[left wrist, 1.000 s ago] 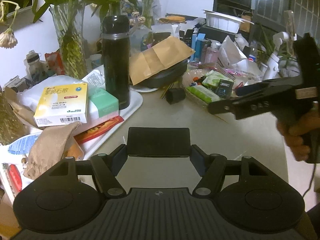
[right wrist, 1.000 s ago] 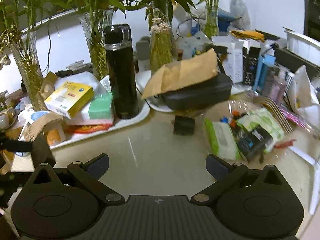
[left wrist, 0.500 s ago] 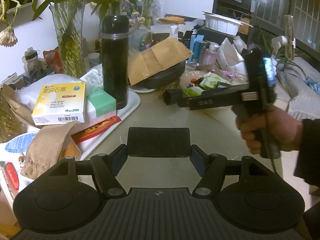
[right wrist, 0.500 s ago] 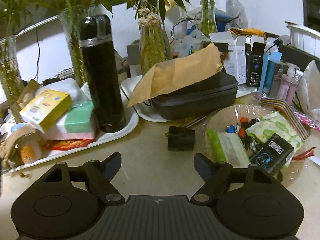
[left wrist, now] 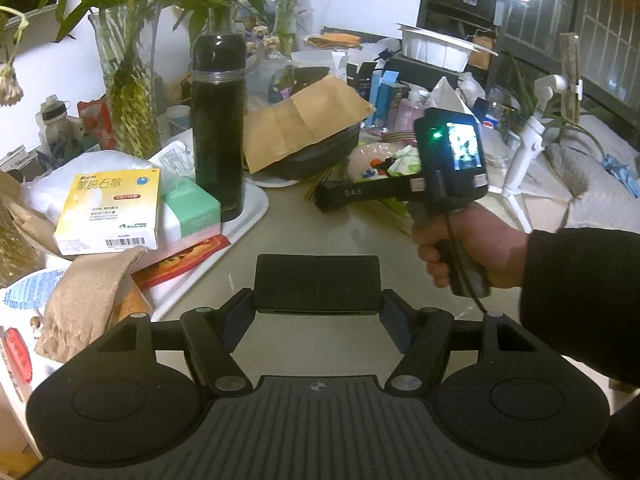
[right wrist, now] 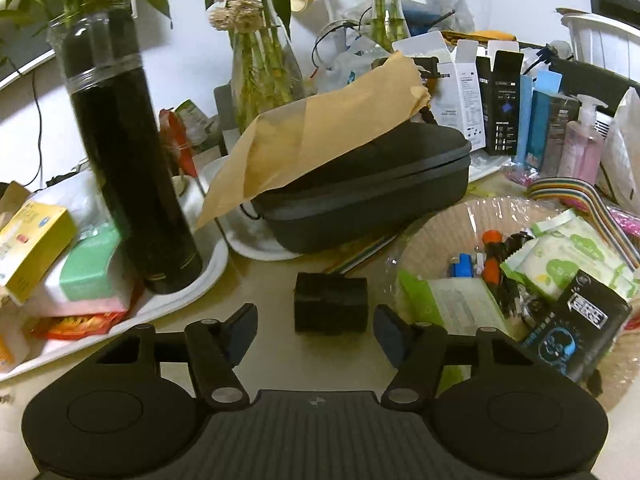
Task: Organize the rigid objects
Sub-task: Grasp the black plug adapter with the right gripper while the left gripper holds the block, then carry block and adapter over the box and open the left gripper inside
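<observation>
Landmark: tall black cylindrical flask (right wrist: 128, 168), upright at the right end of a white tray (right wrist: 212, 264). Left of the flask, on the tray: yellow cardboard medicine box (right wrist: 32, 244) atop a mint-green tissue pack (right wrist: 94, 276). Left gripper (left wrist: 318, 316): clamped on a flat black rectangular case (left wrist: 318, 282), held above the beige table (left wrist: 328, 232). Right of the flask: small black cubic block (right wrist: 331, 304) on the table, ahead of and between the tips of the right gripper (right wrist: 316, 326), whose jaws have just been closing, half-open, not touching it. Behind the block: black oval zip case (right wrist: 360, 200) under a brown paper envelope (right wrist: 320, 128).

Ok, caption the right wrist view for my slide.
Right gripper closing in, jaws apart, on a small black block.
</observation>
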